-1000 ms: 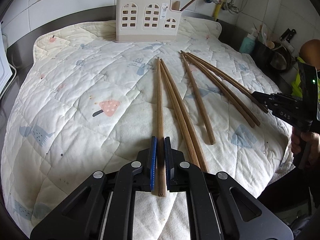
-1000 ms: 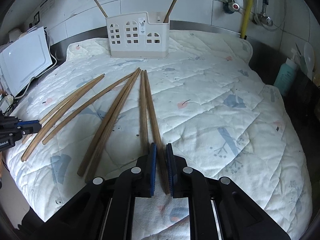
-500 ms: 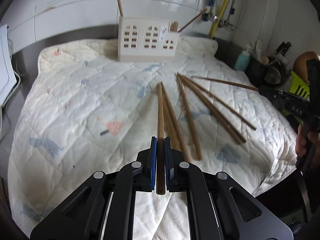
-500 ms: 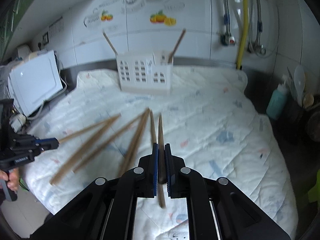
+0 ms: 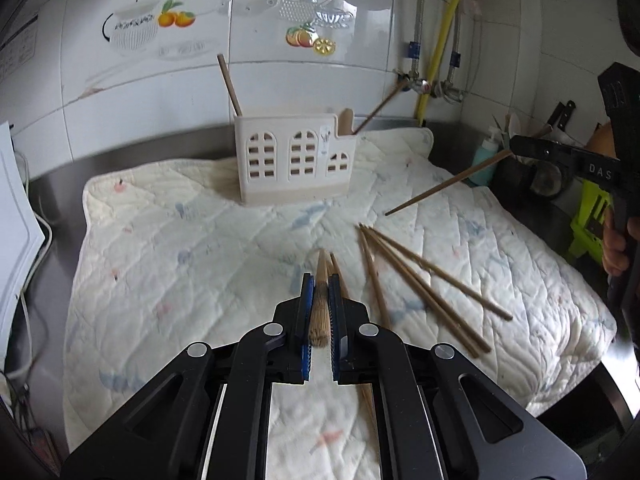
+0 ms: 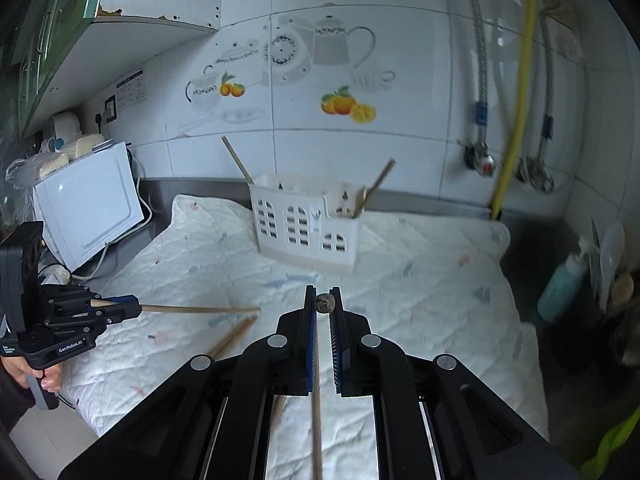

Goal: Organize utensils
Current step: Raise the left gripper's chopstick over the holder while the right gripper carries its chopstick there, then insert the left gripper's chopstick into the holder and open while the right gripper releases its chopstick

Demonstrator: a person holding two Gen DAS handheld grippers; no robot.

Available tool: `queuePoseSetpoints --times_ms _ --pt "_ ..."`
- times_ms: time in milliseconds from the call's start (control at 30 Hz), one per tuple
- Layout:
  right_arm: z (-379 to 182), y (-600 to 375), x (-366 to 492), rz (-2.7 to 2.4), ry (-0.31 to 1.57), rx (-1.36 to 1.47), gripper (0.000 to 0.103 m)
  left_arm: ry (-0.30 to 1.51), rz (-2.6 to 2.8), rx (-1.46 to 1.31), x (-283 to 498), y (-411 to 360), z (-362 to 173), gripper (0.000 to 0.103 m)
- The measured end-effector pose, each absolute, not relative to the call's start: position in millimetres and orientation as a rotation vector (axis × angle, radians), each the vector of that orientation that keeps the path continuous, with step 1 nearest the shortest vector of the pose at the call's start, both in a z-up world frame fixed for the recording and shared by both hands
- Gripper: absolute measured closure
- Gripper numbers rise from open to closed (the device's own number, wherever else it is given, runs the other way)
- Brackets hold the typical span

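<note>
Two chopsticks aloft, holder ahead

Your left gripper [image 5: 321, 300] is clenched on one chopstick [image 5: 320, 312]; your right gripper [image 6: 322, 308] grips another [image 6: 316, 400]. Both hang above the quilt [image 5: 180, 260], well short of the holder [image 5: 294, 160]. Long overhangs could pivot and slip out.

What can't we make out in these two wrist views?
- Holder contents: left wrist view, its front wall hides all but the stick tops.
- Loose chopsticks: right wrist view, blurred, and the gripper body covers most; count unclear there.
- Right gripper's chopstick: right wrist view, seen end-on, cut off by the bottom edge.
- Bottle label: right wrist view, blurred.
</note>
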State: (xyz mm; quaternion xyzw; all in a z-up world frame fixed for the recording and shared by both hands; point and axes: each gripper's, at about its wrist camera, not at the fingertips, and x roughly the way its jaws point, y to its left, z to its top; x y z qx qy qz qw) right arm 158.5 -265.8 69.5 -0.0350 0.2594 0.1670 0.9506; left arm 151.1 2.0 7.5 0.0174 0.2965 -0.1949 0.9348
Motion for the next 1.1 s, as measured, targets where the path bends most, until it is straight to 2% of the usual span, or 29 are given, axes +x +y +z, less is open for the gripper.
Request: queuePoseSetpoints --times_ms 600,867,1100 --pt "156.4 -258.0 271.0 0.363 0.526 -0.119 0.097 0.452 -0.410 0.059 236.6 -2.6 121.0 0.098" --pt "158.5 -250.0 313.8 0.366 0.602 -0.141 0.097 0.274 -0.360 0.045 283.2 -13.1 185.1 0.098" --pt "151.3 -246.6 335.0 0.379 0.642 -0.160 0.097 0.204 -0.305 -0.006 329.4 -18.6 192.9 0.098"
